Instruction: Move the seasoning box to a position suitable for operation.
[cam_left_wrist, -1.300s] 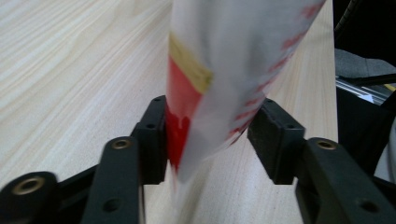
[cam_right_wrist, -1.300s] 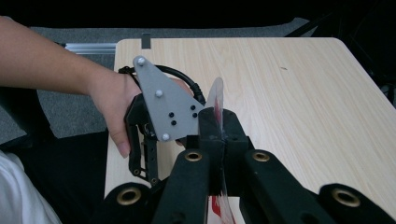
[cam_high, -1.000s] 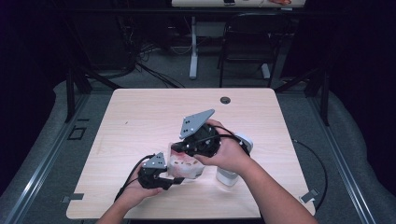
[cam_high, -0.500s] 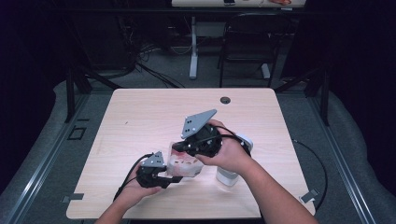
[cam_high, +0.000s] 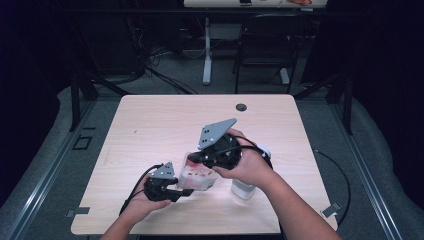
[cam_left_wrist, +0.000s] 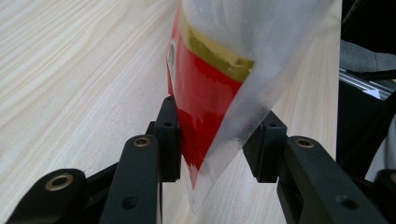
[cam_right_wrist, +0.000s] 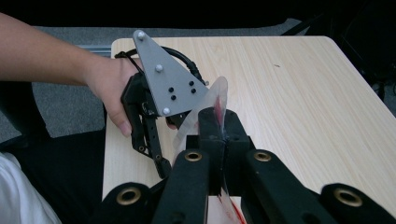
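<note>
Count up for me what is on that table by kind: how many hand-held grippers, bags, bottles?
Hand-held grippers: 2, the left hand-held gripper and the right hand-held gripper
Clear plastic bags with red contents: 1, the bag
White bottles: 1, the bottle, partly hidden behind the right hand
Total: 4

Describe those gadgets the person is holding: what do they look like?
Each gripper, left and right, is a black handheld body with two black jaws on hinged bars with brass-coloured pivot pins. A grey three-cornered plate with screws sits on top, and a black cable trails from each. The forearms are bare.
</note>
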